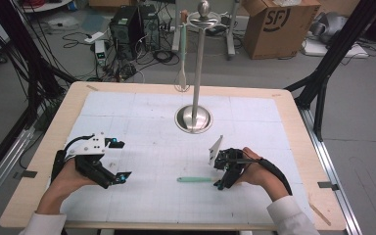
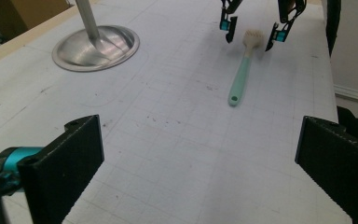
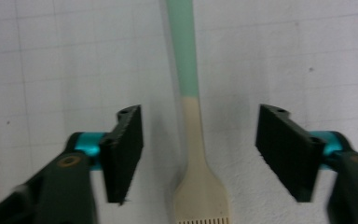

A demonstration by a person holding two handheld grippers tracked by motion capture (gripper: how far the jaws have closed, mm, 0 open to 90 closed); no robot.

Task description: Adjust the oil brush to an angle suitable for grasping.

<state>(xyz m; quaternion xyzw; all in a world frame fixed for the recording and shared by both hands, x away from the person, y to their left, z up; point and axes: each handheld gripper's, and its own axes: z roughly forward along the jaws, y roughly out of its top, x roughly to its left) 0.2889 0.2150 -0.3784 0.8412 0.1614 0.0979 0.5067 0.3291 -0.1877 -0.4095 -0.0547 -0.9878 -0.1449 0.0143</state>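
A brush with a mint-green handle point(image 1: 196, 179) point(image 2: 241, 74) and a cream head lies flat on the white gridded mat point(image 1: 152, 147). My right gripper point(image 1: 220, 183) point(image 3: 198, 149) points down over the brush's cream neck point(image 3: 193, 126). Its jaws stand on either side of the neck with a gap on both sides, touching nothing. From the left gripper view, the right gripper point(image 2: 251, 30) straddles the brush head. My left gripper point(image 1: 121, 160) point(image 2: 200, 163) rests at the mat's left, open, with nothing between its pads.
A steel stand with a round base point(image 1: 193, 119) point(image 2: 95, 44) rises at the middle back of the table. A second green-handled utensil point(image 1: 181, 68) hangs from its top. Beyond the table are a cardboard box point(image 1: 279, 24), computers and cables on the floor.
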